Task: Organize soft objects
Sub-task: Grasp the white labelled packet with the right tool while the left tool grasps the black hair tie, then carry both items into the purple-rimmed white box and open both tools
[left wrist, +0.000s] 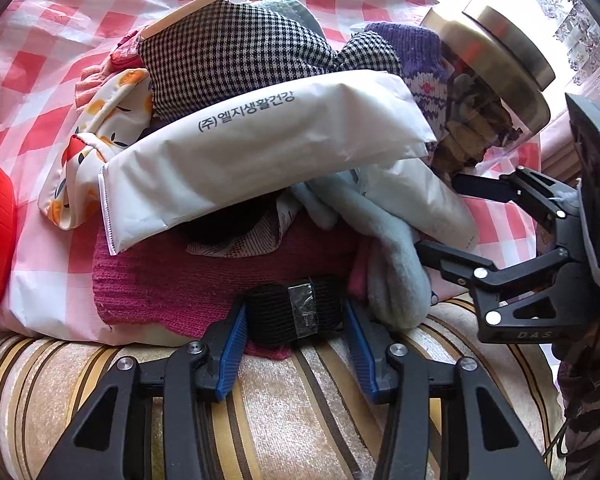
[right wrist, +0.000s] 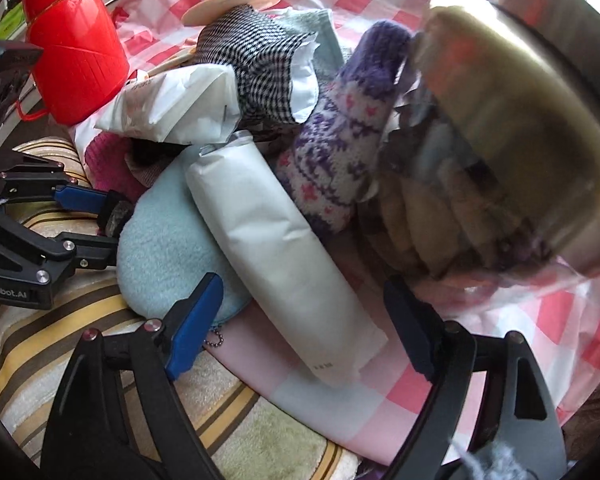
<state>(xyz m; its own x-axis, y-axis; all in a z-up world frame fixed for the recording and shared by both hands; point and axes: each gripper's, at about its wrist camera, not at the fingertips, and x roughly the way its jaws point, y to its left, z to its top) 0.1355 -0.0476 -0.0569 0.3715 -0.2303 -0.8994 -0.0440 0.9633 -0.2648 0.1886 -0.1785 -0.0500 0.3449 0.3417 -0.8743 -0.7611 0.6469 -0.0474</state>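
A: Where is the left gripper (left wrist: pixel 296 316) working right now?

B: At the near edge of the pile. Its blue pads are pressing on both sides of a small black mesh bundle (left wrist: pixel 296 312) with a strip of clear tape on it, lying against the magenta knit (left wrist: pixel 160 280), so it is grasping that bundle.

A: And the right gripper (right wrist: pixel 300 300)?

B: Its jaws are standing wide apart, straddling the white paper-wrapped roll (right wrist: pixel 276 248) without pressing on it. It is holding nothing. The light blue fleece piece (right wrist: pixel 160 252) is lying just beside its left pad.

A: How is the organizing going?

B: I'd say it is barely starting. Everything is still sitting in one jumble on the pink checked cloth (left wrist: pixel 60 40): the houndstooth fabric (left wrist: pixel 220 60), the purple patterned sock (right wrist: pixel 336 152), the white printed packet (left wrist: pixel 260 152). Nothing is looking sorted or folded yet, and a metal-lidded jar (right wrist: pixel 500 152) is leaning into the heap.
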